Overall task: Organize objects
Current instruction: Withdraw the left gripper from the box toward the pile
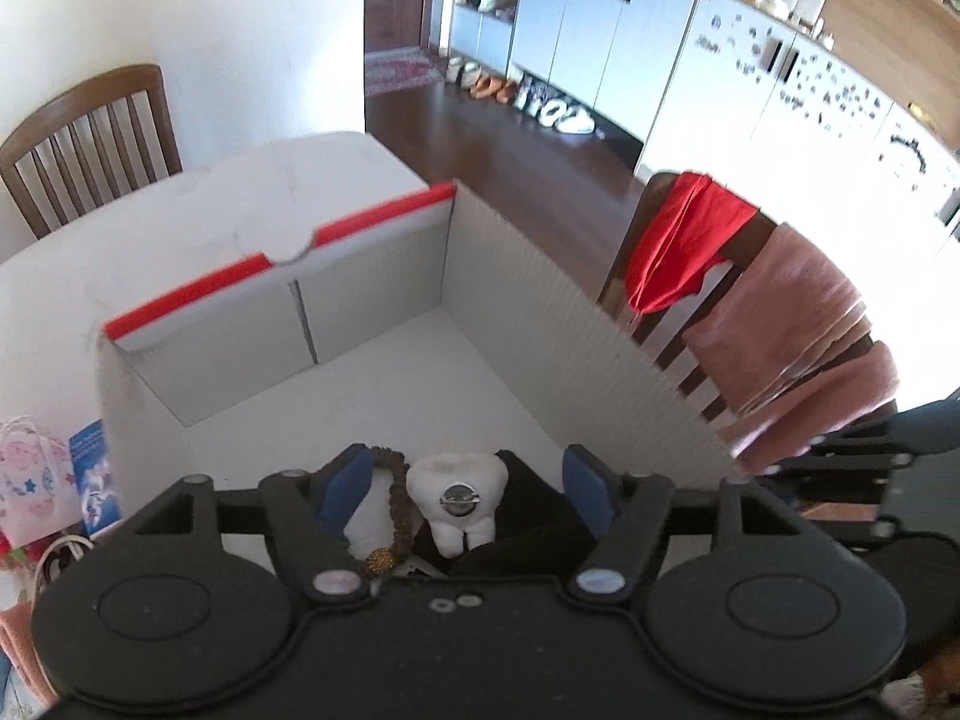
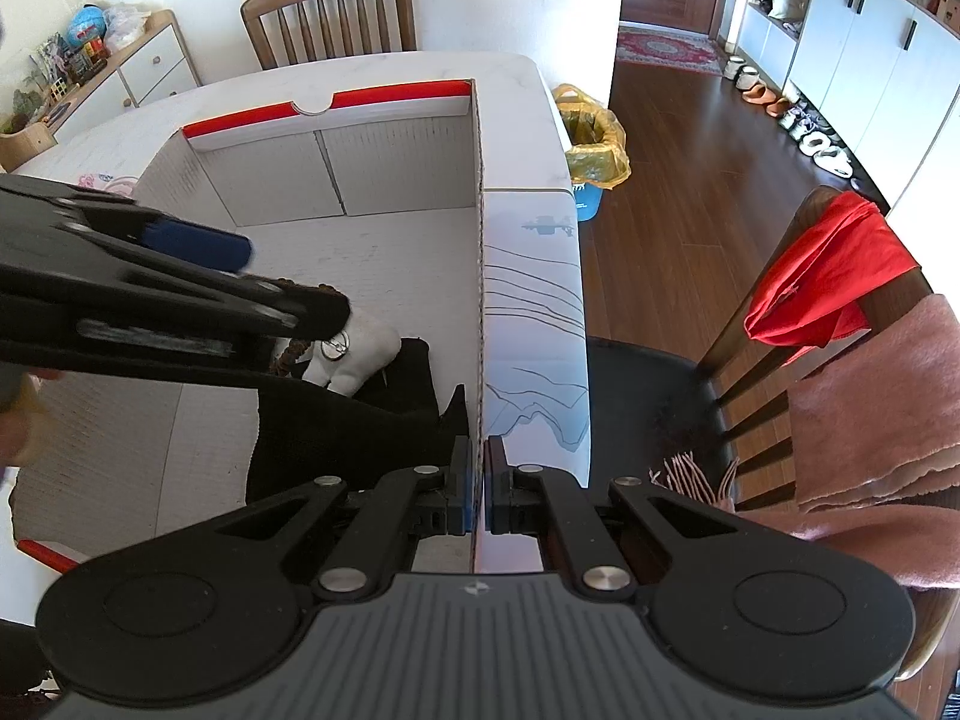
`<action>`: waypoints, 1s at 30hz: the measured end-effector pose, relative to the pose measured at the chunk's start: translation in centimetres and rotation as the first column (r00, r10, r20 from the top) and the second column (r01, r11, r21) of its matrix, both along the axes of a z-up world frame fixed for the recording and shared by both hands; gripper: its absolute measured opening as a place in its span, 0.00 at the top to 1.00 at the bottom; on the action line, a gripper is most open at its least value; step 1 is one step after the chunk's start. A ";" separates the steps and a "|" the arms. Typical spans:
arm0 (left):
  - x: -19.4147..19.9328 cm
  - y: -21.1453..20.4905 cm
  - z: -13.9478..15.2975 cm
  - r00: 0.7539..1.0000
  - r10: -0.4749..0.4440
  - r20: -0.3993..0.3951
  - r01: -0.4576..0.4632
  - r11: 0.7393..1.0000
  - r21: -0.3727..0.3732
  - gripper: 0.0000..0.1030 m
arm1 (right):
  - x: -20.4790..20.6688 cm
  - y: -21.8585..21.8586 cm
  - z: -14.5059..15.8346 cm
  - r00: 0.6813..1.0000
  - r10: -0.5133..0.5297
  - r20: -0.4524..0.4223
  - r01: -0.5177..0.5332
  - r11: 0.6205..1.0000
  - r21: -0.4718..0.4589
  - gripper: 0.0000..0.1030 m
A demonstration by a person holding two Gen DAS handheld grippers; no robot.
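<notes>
Right gripper [image 2: 478, 495]: the two blue-padded fingers are pinched tight on the right side wall of the cardboard box [image 2: 480, 252]; one finger sits inside the wall, the other outside; the wall's thin edge runs straight up between the pads

Left gripper [image 1: 465, 489]: fingers spread wide, nothing between the pads; it hangs over the near part of the box interior, above the items on the floor; in the right wrist view it reaches in from the left [image 2: 252, 282], blurred

Tooth plush [image 1: 456, 501]: white, soft, molar-shaped with two stubby roots; a small round metal badge is pinned at its middle; it lies on the box floor, resting partly on the black cloth; seen also from the right side [image 2: 354, 354]

Bead string [image 1: 393, 504]: brown knotted beads in a loop with one glittery gold bead at the near end; it lies just left of the tooth plush, touching it

Black cloth [image 2: 360, 426]: dark fabric, crumpled, spread on the box floor against the right wall, under the plush's right side

Box: white corrugated inside; a red strip runs along the far flap, with a half-round notch at its middle; the far half of the floor is bare; printed grey lines mark the outside of the right wall

Table [image 2: 384, 75]: white marbled top, carrying the box

Chair [image 2: 840, 324]: wooden, right of the box; a red cloth [image 2: 828, 276] and a pink towel [image 2: 882, 402] hang over its back
</notes>
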State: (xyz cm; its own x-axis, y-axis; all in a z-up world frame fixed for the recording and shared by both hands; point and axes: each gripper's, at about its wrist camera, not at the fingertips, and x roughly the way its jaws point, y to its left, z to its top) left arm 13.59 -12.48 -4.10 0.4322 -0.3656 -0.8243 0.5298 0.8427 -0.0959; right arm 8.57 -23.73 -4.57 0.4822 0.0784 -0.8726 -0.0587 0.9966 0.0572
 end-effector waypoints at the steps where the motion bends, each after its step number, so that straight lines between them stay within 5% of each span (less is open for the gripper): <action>1: -0.2 0.2 0.4 1.000 0.007 0.005 -0.007 1.000 -0.010 0.31 | 0.0 0.0 0.0 1.000 -0.001 0.000 0.001 1.000 0.001 0.97; 11: -1.8 5.0 3.8 0.989 0.139 0.050 -0.134 0.986 -0.098 0.23 | -0.1 -0.1 -0.1 1.000 0.001 -0.002 -0.001 1.000 0.005 0.97; 17: -2.7 8.7 5.1 0.969 0.234 0.075 -0.223 0.967 -0.125 0.08 | -0.1 -0.2 -0.1 1.000 0.001 -0.007 -0.001 1.000 0.010 0.97; 30: -3.7 17.2 3.8 0.893 0.446 0.058 -0.439 0.893 -0.102 0.02 | -0.1 -0.2 0.0 1.000 0.000 -0.011 0.000 1.000 0.014 0.97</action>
